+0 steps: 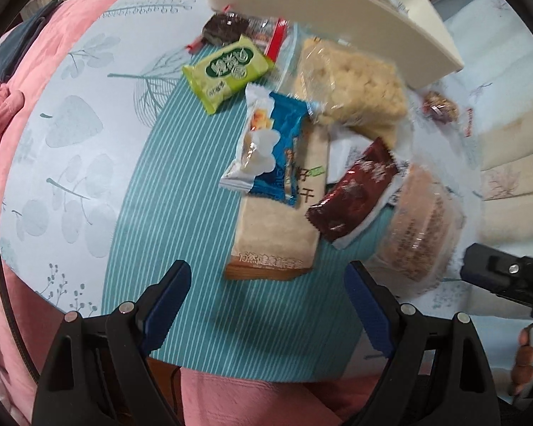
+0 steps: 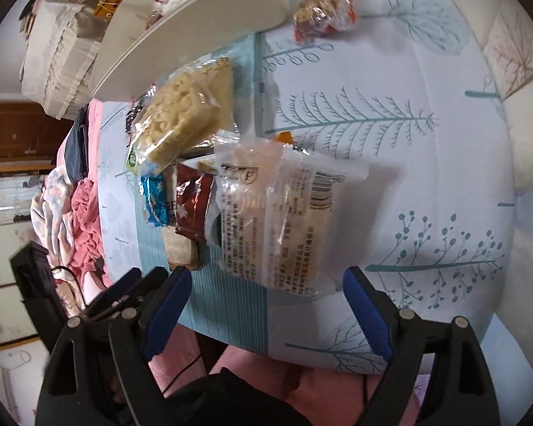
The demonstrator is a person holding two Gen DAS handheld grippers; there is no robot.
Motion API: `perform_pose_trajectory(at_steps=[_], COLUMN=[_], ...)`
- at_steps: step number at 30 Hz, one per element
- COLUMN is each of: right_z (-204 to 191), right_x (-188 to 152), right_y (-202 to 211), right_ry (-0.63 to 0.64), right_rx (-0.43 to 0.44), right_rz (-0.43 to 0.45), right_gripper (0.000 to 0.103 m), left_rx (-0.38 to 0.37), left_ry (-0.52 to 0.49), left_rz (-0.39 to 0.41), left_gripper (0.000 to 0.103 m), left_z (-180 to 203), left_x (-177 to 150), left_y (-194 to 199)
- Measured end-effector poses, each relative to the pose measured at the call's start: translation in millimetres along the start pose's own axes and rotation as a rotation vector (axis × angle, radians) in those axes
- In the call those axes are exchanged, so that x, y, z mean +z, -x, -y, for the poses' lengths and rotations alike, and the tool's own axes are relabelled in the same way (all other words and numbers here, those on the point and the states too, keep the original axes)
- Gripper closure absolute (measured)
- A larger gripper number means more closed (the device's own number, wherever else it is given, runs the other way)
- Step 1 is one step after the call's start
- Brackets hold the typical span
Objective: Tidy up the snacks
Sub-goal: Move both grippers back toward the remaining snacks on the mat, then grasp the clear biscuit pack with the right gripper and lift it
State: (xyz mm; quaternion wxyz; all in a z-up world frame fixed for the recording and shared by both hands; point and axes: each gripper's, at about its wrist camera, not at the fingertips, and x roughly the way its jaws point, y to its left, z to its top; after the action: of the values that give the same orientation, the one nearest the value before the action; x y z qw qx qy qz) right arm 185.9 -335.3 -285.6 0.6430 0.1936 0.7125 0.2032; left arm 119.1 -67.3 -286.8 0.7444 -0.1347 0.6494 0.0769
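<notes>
Crinkly wrapped snacks heaped, overlapping, on teal striped mat; both grippers' jaws wide, holding nothing.

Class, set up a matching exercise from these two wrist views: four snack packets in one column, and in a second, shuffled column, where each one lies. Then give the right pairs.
Column one:
1. green packet
2. dark red packet
3. blue and white packet
4. small red-ended nut snack

Column two:
A. lying across the top of the long beige packet
B. alone on the leaf-print cloth, beside the white tray
C. on the striped mat, next to the dark brownie packet
D. leaning against the clear round tub

Pairs: 1-C, 2-D, 3-A, 4-B
</notes>
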Motion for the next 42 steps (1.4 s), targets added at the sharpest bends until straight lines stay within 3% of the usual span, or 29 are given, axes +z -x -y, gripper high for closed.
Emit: perform_pose_trajectory(at_steps=[8, 12, 24, 31, 35, 42], right_z=[-0.2, -7.2, -21.9, -16.6, -20.2, -10.2], right_x=[12.9, 19.5, 25.3, 23.0, 22.8, 22.7], right_y=[-19.3, -28.5, -60.1, -70.4, -71.9, -66.1], right_ry=[-0.042, -0.045, -0.061, -0.106, -0.1, -0.128], right_rx=[0.01, -0.024, -0.134, -0.13, -0.135, -0.12], right_rz=[-0.06, -0.076, -0.131, -0.163, -0.165, -0.167], right_gripper=[0.015, 0.015, 0.014, 0.014, 0.014, 0.022], left_rx=[0.051, 0.072, 0.164, 0.164, 0.161, 0.136], left_ry=[0.01, -0.004, -0.11, -0.087, -0.094, -0.059], left_rz=[-0.027, -0.042, 0.01, 0.031, 0.061, 0.019], left_gripper=[0.019, 0.019, 0.023, 0.024, 0.045, 0.048], left_z=[0.2, 7.4, 36.5, 38.3, 33.0, 24.2], left_x=[6.2, 7.0, 22.8, 29.8, 21.9, 22.5], left_y=[-30.2, -43.1, -59.3, -59.3, -47.6, -42.0])
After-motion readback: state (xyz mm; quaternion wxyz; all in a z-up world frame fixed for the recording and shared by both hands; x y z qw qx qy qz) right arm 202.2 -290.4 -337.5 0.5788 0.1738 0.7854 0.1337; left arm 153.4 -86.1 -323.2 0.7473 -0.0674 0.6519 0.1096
